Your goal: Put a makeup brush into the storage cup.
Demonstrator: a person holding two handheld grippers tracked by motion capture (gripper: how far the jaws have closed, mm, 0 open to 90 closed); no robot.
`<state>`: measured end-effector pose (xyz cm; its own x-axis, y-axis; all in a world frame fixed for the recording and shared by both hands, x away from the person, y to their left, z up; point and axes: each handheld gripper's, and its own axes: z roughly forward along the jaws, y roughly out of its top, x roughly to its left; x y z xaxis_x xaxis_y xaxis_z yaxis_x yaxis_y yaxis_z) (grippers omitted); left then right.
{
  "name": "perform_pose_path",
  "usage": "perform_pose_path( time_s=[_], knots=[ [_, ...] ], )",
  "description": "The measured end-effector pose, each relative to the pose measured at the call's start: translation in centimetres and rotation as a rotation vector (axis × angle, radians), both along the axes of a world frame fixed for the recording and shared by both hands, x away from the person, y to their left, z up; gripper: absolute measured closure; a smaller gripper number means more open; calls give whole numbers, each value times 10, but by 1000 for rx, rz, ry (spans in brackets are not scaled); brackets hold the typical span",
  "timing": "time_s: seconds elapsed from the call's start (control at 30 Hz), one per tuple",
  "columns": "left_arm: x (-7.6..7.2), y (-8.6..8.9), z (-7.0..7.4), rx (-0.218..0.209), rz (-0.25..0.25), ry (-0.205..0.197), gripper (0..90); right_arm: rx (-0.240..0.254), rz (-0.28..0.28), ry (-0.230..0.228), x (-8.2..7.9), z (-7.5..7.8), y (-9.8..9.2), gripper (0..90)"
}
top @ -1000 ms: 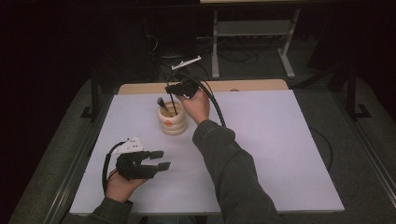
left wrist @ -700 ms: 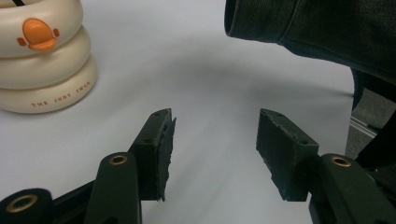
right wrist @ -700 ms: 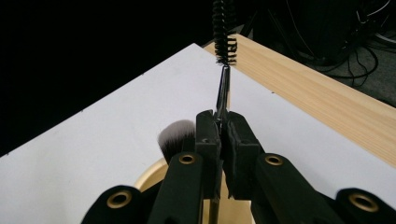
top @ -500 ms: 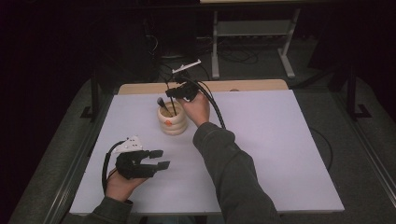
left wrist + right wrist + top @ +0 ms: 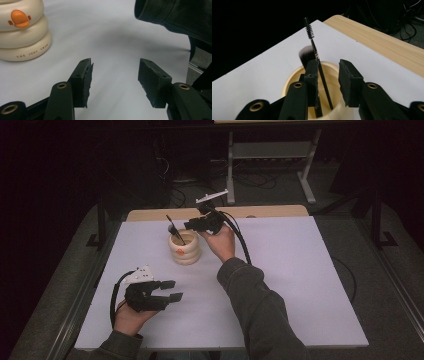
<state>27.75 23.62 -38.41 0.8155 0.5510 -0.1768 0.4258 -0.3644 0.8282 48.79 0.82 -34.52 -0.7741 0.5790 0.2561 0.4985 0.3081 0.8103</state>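
- High view: I see the cream ringed cup (image 5: 185, 249) standing upright on the white tabletop (image 5: 300, 270), toward its far side and left of centre. A dark brush handle (image 5: 176, 228) leans out of it. My right tool (image 5: 192, 226) hangs just above and beside the cup's rim, held by the right hand (image 5: 220, 242). My left tool (image 5: 172, 290) rests low near the front left, well apart from the cup, with its jaws spread and nothing between them.
- Left gripper view: the left tool (image 5: 113, 75) is wide open over bare white surface. The cup (image 5: 23, 30) stands to the upper left, an orange duck mark on its side. A dark sleeve (image 5: 175, 15) crosses the upper right.
- Right gripper view: the right tool (image 5: 328, 75) is partly open above the cup's mouth (image 5: 329, 75). A thin mascara wand (image 5: 315, 57) stands in the cup, passing just beside the left jaw; I cannot tell whether it touches. A fluffy makeup brush (image 5: 306, 55) stands behind it.
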Motion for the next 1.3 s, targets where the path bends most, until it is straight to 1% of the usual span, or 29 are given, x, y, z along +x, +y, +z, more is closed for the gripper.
perform_pose_path(
  time_s=[0.1, 0.13, 0.17, 0.27, 0.3, 0.33, 0.37, 0.4, 0.43, 0.47, 0.5, 0.53, 0.6, 0.63, 0.7, 0.77, 0.83, 0.87, 0.9, 0.97, 1.03, 1.13, 1.17, 1.2, 1.23, 1.3],
  knots=[
    [-1, -1, 0, 1, 6, 4, 441, 29, 11, 4, -4, 2, -11, 643],
    [0, -1, 1, 8, 0, -2, 440, 36, 8, 12, -6, 3, -14, 635],
    [0, -1, 1, 10, -1, -5, 439, 35, 9, 8, -7, 3, -18, 630],
    [0, -1, 1, 5, 8, -4, 437, 37, -7, 5, -11, 4, -30, 606],
    [0, -1, 1, 5, 8, -4, 435, 37, -7, 5, -11, 4, -30, 606],
    [1, 0, 2, 6, 14, -2, 434, 47, -20, 4, -13, 5, -40, 590],
    [1, 0, 2, 1, 19, -2, 433, 57, -23, 8, -13, 5, -45, 578],
    [1, 0, 2, 1, 19, -2, 431, 57, -23, 8, -13, 5, -45, 578],
    [1, 1, 2, -1, 21, -3, 430, 57, -38, 6, -14, 7, -54, 564],
    [2, 1, 2, -5, 23, -8, 428, 60, -41, 3, -14, 7, -58, 556],
    [2, 2, 2, 4, 23, -7, 427, 62, -47, 6, -15, 8, -62, 547],
    [2, 2, 2, 4, 23, -7, 425, 62, -53, 4, -15, 8, -66, 536],
    [2, 1, 2, -2, 29, -5, 421, 60, -60, -1, -16, 8, -73, 508],
    [2, 1, 2, -16, 33, -2, 420, 65, -63, 3, -17, 8, -76, 504],
    [2, 1, 3, -20, 35, 2, 417, 58, -64, -1, -18, 9, -80, 493],
    [3, 1, 3, -4, 30, -5, 412, 47, -67, -5, -20, 9, -88, 459],
    [4, 0, 3, 3, 30, 2, 407, 41, -76, -13, -24, 10, -93, 450],
    [5, -1, 3, 11, 23, -8, 403, 37, -80, -17, -25, 10, -96, 443],
    [4, -2, 2, 10, 28, -1, 401, 37, -80, -22, -26, 10, -99, 439],
    [5, -4, 2, 21, 25, -1, 391, 36, -89, -17, -29, 9, -105, 434],
    [4, -6, 2, 22, 27, -1, 381, 26, -94, -19, -31, 8, -111, 424],
    [5, -7, 2, 26, 25, -3, 374, 30, -105, -12, -33, 7, -117, 409],
    [6, -8, 2, 32, 34, 2, 374, 20, -116, -12, -36, 7, -121, 391],
    [6, -8, 2, 32, 34, 2, 374, 20, -116, -12, -36, 7, -121, 391],
    [7, -8, 1, 33, 35, 6, 371, 19, -119, -3, -37, 6, -126, 380],
    [8, -8, 0, 47, 38, 5, 369, 17, -118, -5, -38, 6, -129, 376]
  ],
)
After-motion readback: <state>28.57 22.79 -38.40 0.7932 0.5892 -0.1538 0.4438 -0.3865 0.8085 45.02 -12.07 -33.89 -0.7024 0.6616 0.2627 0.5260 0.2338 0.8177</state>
